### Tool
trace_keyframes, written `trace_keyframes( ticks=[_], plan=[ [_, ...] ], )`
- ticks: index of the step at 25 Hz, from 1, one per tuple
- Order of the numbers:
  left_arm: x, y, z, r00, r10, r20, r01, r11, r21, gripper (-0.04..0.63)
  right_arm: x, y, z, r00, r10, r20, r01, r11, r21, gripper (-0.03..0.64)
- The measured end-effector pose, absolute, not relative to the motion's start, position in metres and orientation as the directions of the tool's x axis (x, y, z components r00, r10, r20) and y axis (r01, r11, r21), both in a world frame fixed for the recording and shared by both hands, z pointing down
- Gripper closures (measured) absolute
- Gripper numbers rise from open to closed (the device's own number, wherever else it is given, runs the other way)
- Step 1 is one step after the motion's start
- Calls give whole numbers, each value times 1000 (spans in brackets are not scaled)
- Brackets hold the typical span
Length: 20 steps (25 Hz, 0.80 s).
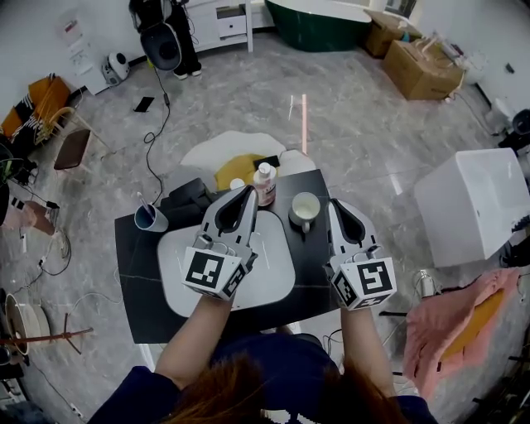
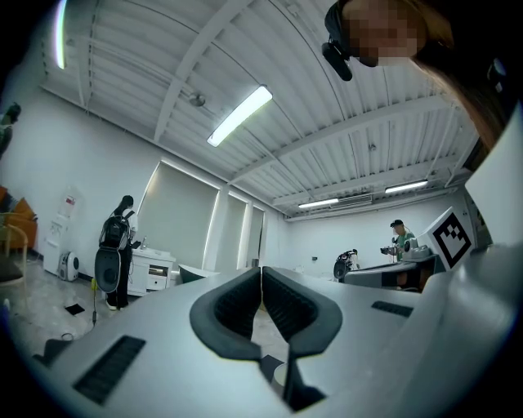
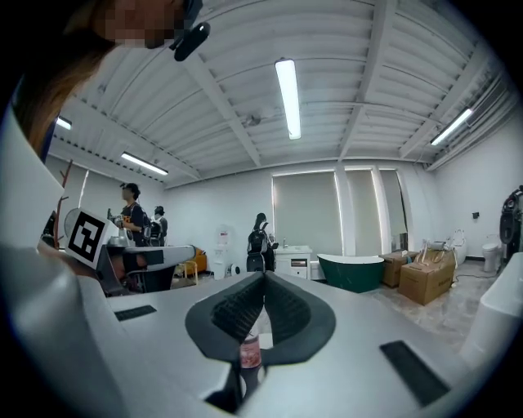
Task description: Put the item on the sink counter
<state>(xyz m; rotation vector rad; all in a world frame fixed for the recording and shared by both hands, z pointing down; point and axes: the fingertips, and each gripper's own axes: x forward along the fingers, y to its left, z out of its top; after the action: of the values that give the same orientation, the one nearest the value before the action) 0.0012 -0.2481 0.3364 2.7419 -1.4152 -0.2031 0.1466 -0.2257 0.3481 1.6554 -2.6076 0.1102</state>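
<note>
A black sink counter [image 1: 139, 286] with a white basin [image 1: 272, 280] lies below me. At its back edge stands a small white bottle with a pink label [image 1: 264, 184], and a white mug [image 1: 304, 209] sits just right of it. My left gripper [image 1: 248, 197] hovers over the basin, shut and empty, its tip close to the bottle. My right gripper [image 1: 334, 205] is shut and empty too, just right of the mug. In the left gripper view the left gripper [image 2: 261, 271] has its jaws touching. The right gripper [image 3: 263, 279] points up at the room, with the bottle [image 3: 249, 351] showing below its jaws.
A blue cup with a toothbrush [image 1: 151, 218] stands at the counter's left back corner. A white box-like unit [image 1: 472, 203] and a pink towel [image 1: 451, 319] are to the right. Cables cross the floor at the left. Cardboard boxes [image 1: 422, 66] and a green tub [image 1: 319, 21] lie far back.
</note>
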Motion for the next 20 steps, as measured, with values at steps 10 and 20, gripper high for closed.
trace_keyframes(
  ticks=[10, 20],
  plan=[
    [-19, -240, 327, 550, -829, -105, -823, -559, 103, 572, 147, -215, 335, -410, -909, 71, -912, 408, -47, 600],
    [-23, -237, 326, 563, -820, -104, -814, -571, 104, 572, 142, -211, 337, -395, -915, 82, -919, 393, -36, 600]
  ],
)
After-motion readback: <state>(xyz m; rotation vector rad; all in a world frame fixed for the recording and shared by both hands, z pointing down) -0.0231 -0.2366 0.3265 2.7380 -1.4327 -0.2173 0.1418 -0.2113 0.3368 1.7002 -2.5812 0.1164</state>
